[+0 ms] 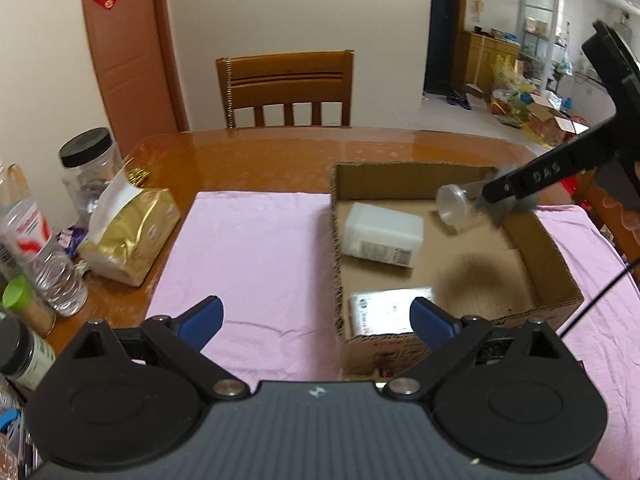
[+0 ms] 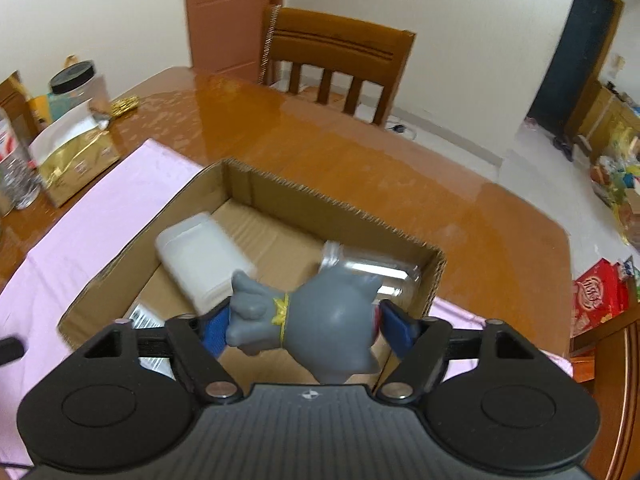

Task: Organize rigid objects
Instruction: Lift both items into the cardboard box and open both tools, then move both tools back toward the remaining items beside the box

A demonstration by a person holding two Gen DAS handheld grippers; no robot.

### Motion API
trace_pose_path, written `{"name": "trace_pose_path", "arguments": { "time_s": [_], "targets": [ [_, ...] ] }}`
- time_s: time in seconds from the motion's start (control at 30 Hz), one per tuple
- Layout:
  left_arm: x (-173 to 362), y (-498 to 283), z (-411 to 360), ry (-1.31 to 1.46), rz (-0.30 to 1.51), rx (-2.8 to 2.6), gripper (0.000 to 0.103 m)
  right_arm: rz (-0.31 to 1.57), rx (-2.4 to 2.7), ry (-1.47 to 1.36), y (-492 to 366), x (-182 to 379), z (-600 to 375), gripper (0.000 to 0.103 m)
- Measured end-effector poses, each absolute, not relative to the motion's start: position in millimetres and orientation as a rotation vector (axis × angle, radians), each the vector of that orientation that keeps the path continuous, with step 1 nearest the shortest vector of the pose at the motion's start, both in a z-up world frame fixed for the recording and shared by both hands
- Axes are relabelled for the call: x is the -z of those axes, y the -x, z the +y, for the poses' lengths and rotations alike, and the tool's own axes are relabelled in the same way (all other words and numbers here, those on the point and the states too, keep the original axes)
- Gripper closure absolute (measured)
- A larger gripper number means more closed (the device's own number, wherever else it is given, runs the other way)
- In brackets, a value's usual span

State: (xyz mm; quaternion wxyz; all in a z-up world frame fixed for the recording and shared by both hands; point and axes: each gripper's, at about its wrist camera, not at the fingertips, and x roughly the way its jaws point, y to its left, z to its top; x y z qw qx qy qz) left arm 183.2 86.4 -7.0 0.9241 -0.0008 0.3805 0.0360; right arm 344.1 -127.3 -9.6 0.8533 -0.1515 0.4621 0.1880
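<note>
**Three things in the box, a grey toy above it**

One grey cat-like toy (image 2: 332, 320) with a yellow band at its neck lies crosswise between the blue pads of the right gripper (image 2: 304, 324), above the near end of the open cardboard box (image 2: 340, 204). The jaws stand wide. The toy fills nearly the whole gap. A sliver of space seems to show at its head end, and I cannot say for sure that either pad presses on it.

Down in the box a white plastic container (image 2: 200, 264) lies on its side toward the far left corner. A clear jar (image 2: 368, 268) lies on its side against the far right wall. A small white labelled packet (image 1: 384, 308) lies flat by the near left wall. The floor of the box between them is bare cardboard.

The left gripper (image 1: 316, 316) hangs over the box's near left corner with its jaws spread wide and nothing between them. One pad is over the packet and the other over the pink cloth (image 1: 256, 248).

The box sits on that cloth, which is spread over a glossy wooden table (image 1: 280, 152). Off to the left on the table stand a gold tissue pack (image 1: 136, 236), a clear jar with a black lid (image 1: 88, 160) and a water bottle (image 1: 40, 248). A wooden chair (image 1: 286, 88) is drawn up at the far side.
</note>
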Motion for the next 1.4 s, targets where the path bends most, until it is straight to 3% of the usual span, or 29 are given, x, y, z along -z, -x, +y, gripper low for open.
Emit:
{"name": "trace_pose_path", "arguments": {
  "time_s": [0.03, 0.07, 0.63, 1.1, 1.4],
  "targets": [
    [7.3, -181.9, 88.1, 0.002, 0.783, -0.078, 0.004, 0.968, -0.38, 0.319, -345.7, 8.8, -126.7, 0.002],
    [7.6, -180.4, 89.3, 0.001, 0.784, -0.082, 0.004, 0.957, -0.374, 0.313, -345.4, 6.8, -127.3, 0.0],
    [16.6, -160.7, 88.0, -0.02, 0.81, -0.069, 0.004, 0.981, -0.267, 0.281, -270.1, 3.5, -158.7, 0.0],
    [24.5, -149.4, 78.7, -0.025, 0.839, -0.034, 0.004, 1.164, -0.127, 0.189, -229.5, 71.7, -195.6, 0.0],
    [27.1, -145.5, 76.1, -0.025, 0.848, -0.027, 0.004, 1.2, -0.136, 0.145, -203.6, 79.8, -205.8, 0.0]
  ]
}}
